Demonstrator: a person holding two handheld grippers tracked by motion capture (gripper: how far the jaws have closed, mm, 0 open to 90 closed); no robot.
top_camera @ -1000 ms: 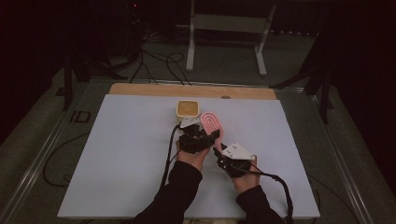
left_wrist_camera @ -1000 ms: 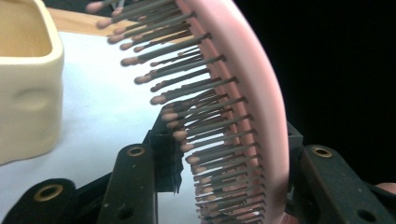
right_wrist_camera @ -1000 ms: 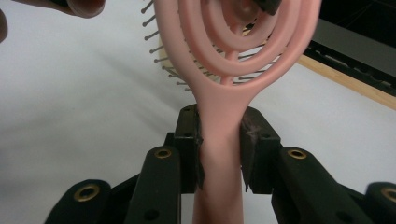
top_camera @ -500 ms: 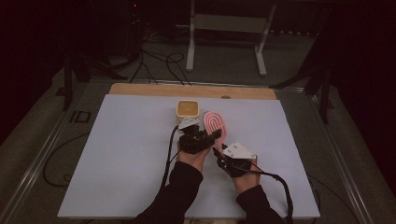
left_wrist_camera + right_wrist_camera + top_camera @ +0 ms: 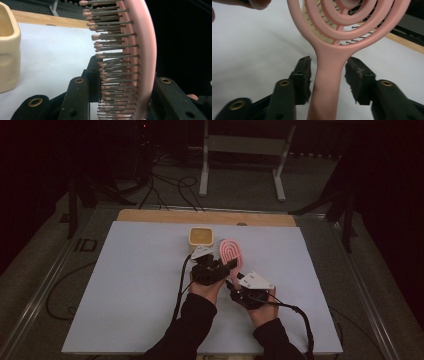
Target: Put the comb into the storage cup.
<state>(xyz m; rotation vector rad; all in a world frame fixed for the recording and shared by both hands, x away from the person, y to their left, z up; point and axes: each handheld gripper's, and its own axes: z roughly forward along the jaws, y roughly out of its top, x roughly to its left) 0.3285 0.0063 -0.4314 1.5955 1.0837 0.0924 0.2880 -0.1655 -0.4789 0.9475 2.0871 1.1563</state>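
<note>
bench (image 5: 125, 285): white sheet, wood strip at 12 o'clock | floor (image 5: 240, 185): dark, cables | left gripper (image 5: 216, 269) pinching hairbrush (image 5: 231, 254) | right gripper (image 5: 235, 287) just opening, spread around handle

cream square cup (image 5: 202, 237) | white table sheet (image 5: 125, 290) | wooden board edge (image 5: 150, 216)

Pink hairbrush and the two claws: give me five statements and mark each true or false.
1. The left claw is clamped on the brush head, bristles against one jaw. True.
2. The right claw pinches the handle tight. False: its jaws have just been opening, and gaps show on both sides of the handle.
3. A cream cup stands on the white table beyond the hands. True.
4. The brush lies flat on the table, untouched. False: the left claw holds it.
5. The brush back is solid. False: it is open rings, as the right gripper view shows.
</note>
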